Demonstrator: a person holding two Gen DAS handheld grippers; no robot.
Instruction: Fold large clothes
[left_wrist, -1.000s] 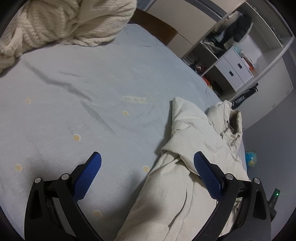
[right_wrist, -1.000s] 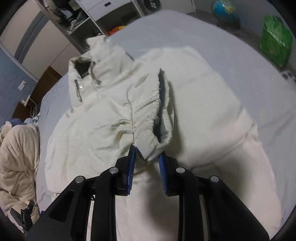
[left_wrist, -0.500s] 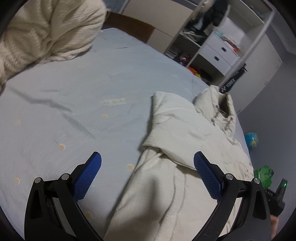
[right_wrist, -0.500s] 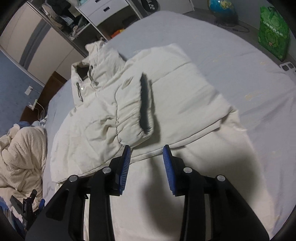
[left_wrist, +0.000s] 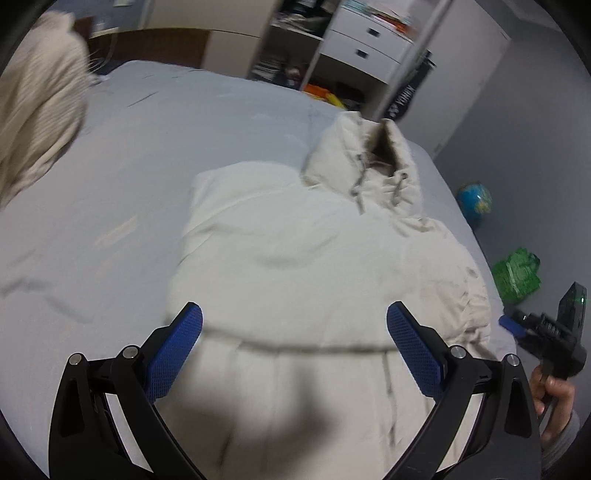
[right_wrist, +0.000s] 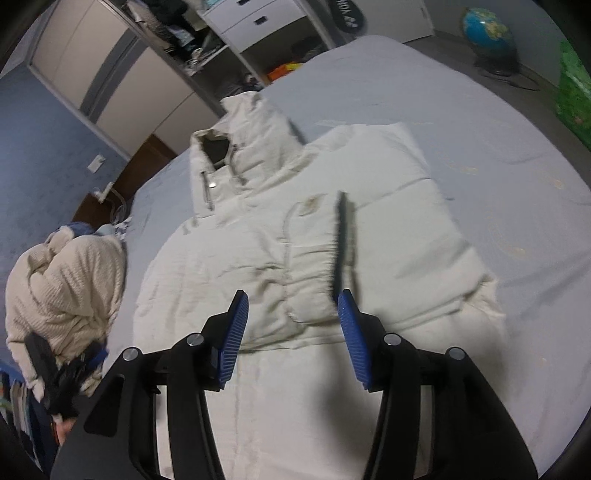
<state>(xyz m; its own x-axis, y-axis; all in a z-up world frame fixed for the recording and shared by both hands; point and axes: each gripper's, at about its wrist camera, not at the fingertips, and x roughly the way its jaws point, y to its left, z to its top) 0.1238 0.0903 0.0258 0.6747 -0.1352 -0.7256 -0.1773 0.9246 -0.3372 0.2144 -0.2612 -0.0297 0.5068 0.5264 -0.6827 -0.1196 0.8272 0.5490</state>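
- Dim, cool indoor light, flat and bluish; no glare
- Soft dark shadows fall on the cream jacket (left_wrist: 295, 258) just ahead of each gripper's fingers
- Left wrist view smeared by motion blur, worst on the knitted blanket (left_wrist: 37, 122) and the bed sheet (left_wrist: 110, 206)
- Right wrist view sharper; fisheye bends the edges; black corners
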